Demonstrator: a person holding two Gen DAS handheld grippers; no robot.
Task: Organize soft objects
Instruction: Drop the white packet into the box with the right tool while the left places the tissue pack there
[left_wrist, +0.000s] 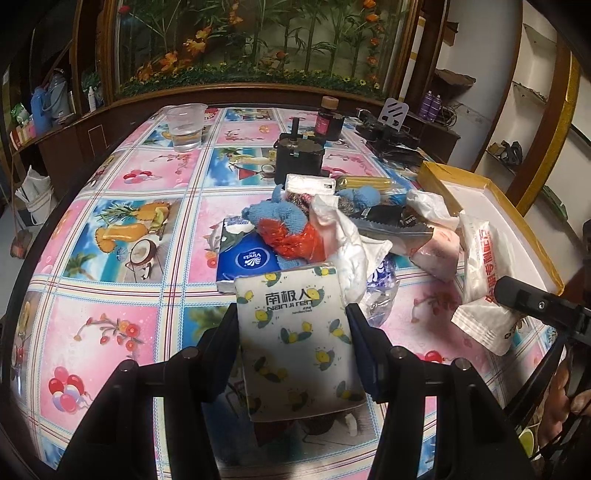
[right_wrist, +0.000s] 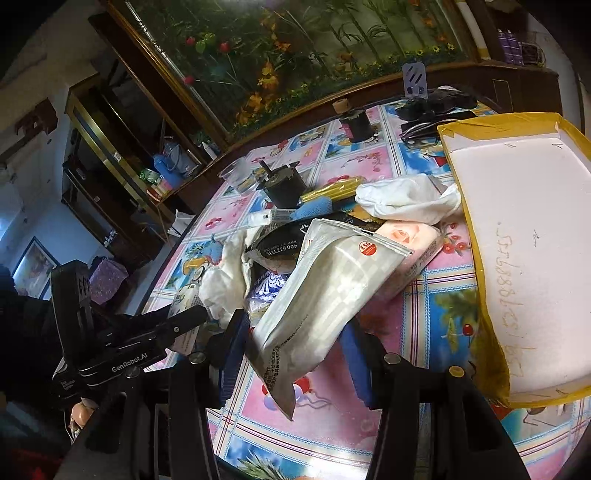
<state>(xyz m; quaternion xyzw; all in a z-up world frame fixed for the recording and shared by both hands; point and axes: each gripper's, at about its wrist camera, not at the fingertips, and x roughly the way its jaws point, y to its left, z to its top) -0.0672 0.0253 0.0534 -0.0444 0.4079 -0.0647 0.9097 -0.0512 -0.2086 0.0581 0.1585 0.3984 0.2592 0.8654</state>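
Between my left jaws sits a lemon-print tissue pack (left_wrist: 299, 339) — the pads pinch its two long sides, and it hangs tilted above the table (left_wrist: 122, 302), clear of the pile. My left gripper (left_wrist: 293, 325) grips low on the pack, so most of its length sticks out ahead; I judge it could swing if I move fast.

My right gripper (right_wrist: 295, 332) pinches a white pouch (right_wrist: 325, 284) near its lower end. That pouch leans up and away over the heap, its top corner just above a pink packet (right_wrist: 410, 243). The film looks slippery, so the hold may creep.

Beyond the jaws lies the pile: a blue tissue pack (left_wrist: 247, 262), a blue knit toy (left_wrist: 280, 218) with an orange bag (left_wrist: 295, 240) on it, white cloth (right_wrist: 406, 199), a black packet (right_wrist: 280, 240). To the right stands the open box (right_wrist: 517, 229), yellow-rimmed, bare white floor, nothing in it yet.

My reading of the step — carry both items to the box. Notes for doing it well:
- lift the pouch's tail free of the heap before I swing right
- keep the two grippers apart; they sit near each other now
- bring the pouch in over the near rim, lay it flat against a wall
- follow with the tissue pack beside it, not on top
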